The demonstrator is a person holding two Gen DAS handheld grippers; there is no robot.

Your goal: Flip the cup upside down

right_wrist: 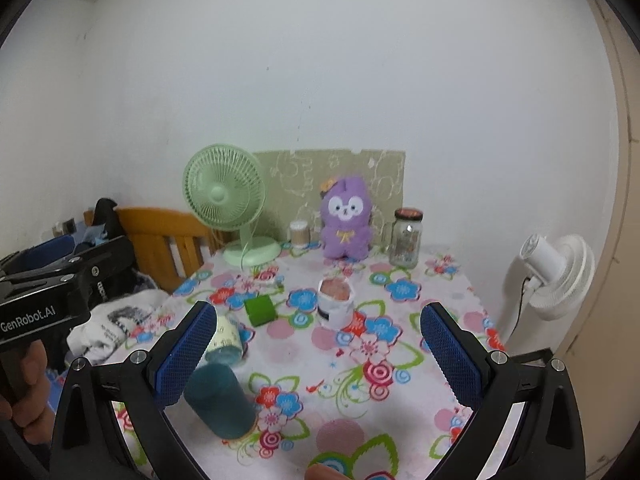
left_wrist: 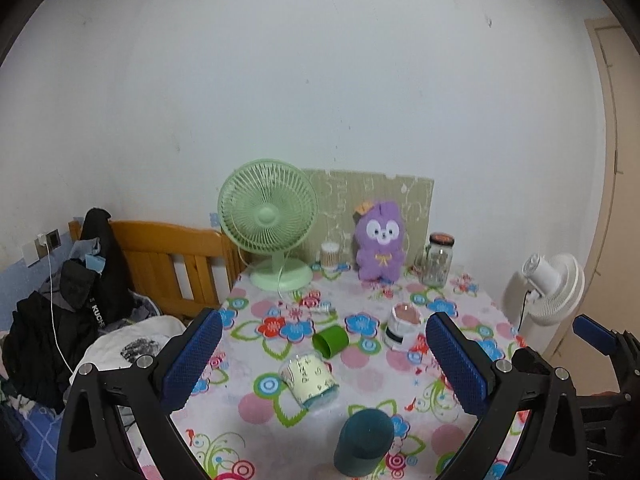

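Observation:
A dark teal cup (left_wrist: 363, 442) stands on the floral tablecloth (left_wrist: 360, 384) at the near edge, closed end up; it also shows in the right wrist view (right_wrist: 220, 404). A clear cup with a pale label (left_wrist: 310, 380) lies on its side behind it, also seen in the right wrist view (right_wrist: 225, 340). A small green cup (left_wrist: 330, 341) lies on its side, mouth to the left (right_wrist: 260, 310). A white cup (left_wrist: 402, 327) stands upright (right_wrist: 336, 304). My left gripper (left_wrist: 324, 360) is open above the table, empty. My right gripper (right_wrist: 318, 354) is open and empty.
A green desk fan (left_wrist: 267, 220), a purple plush toy (left_wrist: 380, 240), a glass jar (left_wrist: 438, 258) and a small container (left_wrist: 330, 256) line the back of the table. A white fan (left_wrist: 548, 288) stands at the right. A wooden bed with clothes (left_wrist: 80, 300) is at the left.

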